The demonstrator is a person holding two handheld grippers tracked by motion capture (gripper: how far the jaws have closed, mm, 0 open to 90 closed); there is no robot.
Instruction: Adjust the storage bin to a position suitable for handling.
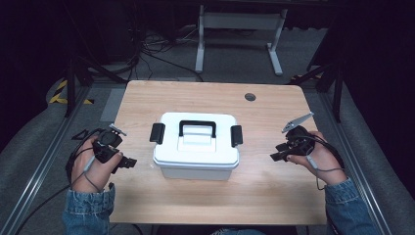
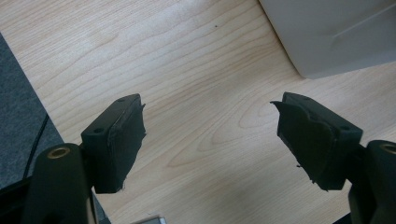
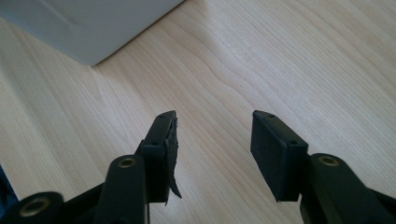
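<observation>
While the white plastic box with black clips (image 1: 195,147) sits shut and untouched, the left gripper (image 2: 208,135) and right gripper (image 3: 212,149) wait beside it, both wide apart and empty. Nothing looks started.

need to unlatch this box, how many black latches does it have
2 show. One black plastic latch sits on the left end of the white plastic box, the other black latch on its right end. The back could hide more.
</observation>
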